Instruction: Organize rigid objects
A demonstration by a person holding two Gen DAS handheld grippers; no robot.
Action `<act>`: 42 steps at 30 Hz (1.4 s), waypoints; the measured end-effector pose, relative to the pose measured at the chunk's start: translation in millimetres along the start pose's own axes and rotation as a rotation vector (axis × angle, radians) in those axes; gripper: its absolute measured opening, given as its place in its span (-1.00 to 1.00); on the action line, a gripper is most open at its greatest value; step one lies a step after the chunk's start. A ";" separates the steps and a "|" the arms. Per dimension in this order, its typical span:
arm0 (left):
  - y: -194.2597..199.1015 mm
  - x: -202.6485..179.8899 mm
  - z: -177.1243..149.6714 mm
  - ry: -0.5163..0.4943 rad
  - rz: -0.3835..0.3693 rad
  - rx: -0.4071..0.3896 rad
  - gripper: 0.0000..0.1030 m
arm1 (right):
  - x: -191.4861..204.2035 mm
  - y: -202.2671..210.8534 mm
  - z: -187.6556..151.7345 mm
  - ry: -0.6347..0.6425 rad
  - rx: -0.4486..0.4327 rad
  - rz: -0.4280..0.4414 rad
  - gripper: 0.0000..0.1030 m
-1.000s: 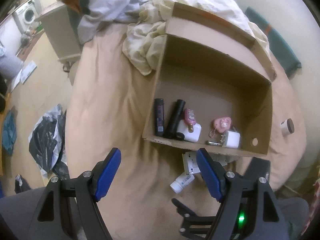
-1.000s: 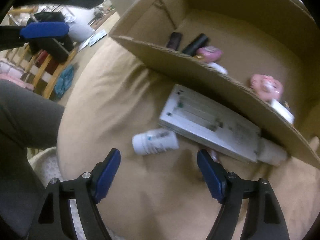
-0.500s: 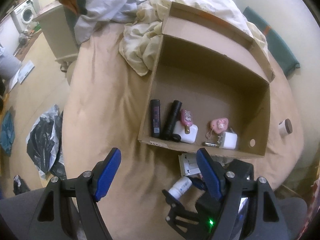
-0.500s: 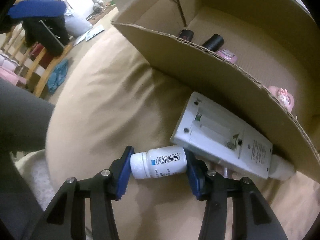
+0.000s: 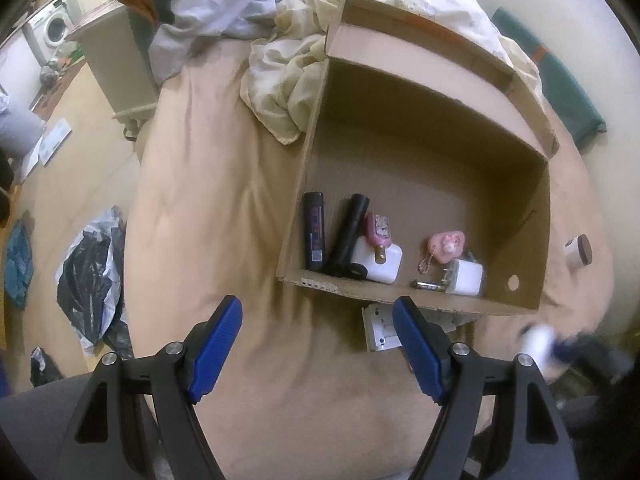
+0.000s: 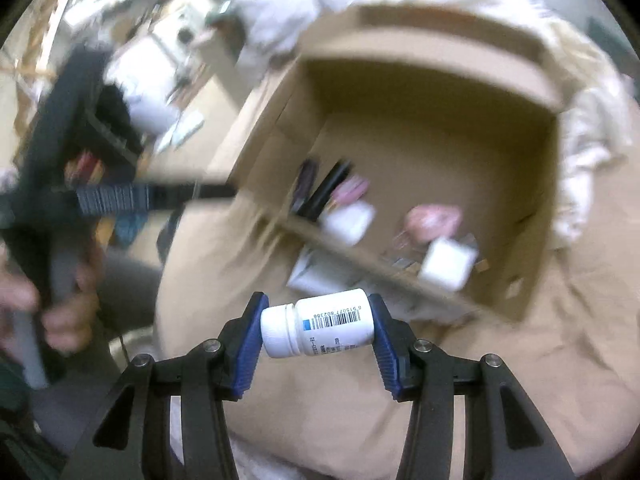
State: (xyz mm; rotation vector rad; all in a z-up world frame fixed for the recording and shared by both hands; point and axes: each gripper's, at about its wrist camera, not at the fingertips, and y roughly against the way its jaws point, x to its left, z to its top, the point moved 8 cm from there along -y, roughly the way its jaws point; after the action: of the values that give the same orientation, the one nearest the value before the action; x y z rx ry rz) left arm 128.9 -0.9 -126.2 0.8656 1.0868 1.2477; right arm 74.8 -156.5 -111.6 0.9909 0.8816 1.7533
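Here the right gripper (image 6: 318, 330) clamps a white pill bottle (image 6: 318, 328) sideways, held off the tan bedding (image 6: 520, 360) just short of the cardboard box (image 6: 516, 312); the left gripper (image 5: 318, 344) hangs wide apart, empty, before that box, whose floor holds small items

Tan bed (image 5: 208, 208), rumpled sheets (image 5: 280, 92); wood floor (image 5: 72, 152), washing machine (image 5: 52, 28), cabinet (image 5: 120, 68) far left.

White pill bottle (image 6: 318, 328) — label carries a barcode with digits beneath, upside down, roughly "6 91507 7 802366", uncertain. Small print lower on the label is too blurred to read.
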 end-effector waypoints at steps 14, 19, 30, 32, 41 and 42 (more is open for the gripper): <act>-56.3 -14.7 -24.7 -0.074 0.047 0.111 0.46 | -55.7 22.5 14.2 -0.240 -0.162 -0.004 0.02; -85.7 -37.3 -33.4 -0.123 -0.016 0.196 0.46 | -57.4 21.1 14.4 -0.230 -0.158 -0.003 0.02; -112.8 -47.3 -36.1 -0.104 -0.093 0.261 -0.46 | -69.6 22.0 14.8 -0.243 -0.157 -0.023 0.02; -110.8 -52.7 -39.7 -0.138 -0.099 0.268 -0.54 | -70.5 20.9 14.3 -0.247 -0.152 -0.026 0.02; -90.1 -62.3 -76.2 -0.259 -0.137 0.330 -0.74 | -70.2 19.8 11.7 -0.236 -0.141 -0.045 0.02; -87.5 -67.2 -82.9 -0.299 -0.136 0.332 -0.74 | -71.1 19.4 10.7 -0.237 -0.137 -0.048 0.02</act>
State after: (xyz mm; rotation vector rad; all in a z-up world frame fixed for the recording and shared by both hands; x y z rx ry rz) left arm 76.0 -84.9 -222.0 1.1683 1.1034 0.8044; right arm 96.2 -227.7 -107.7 1.0524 0.6217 1.5947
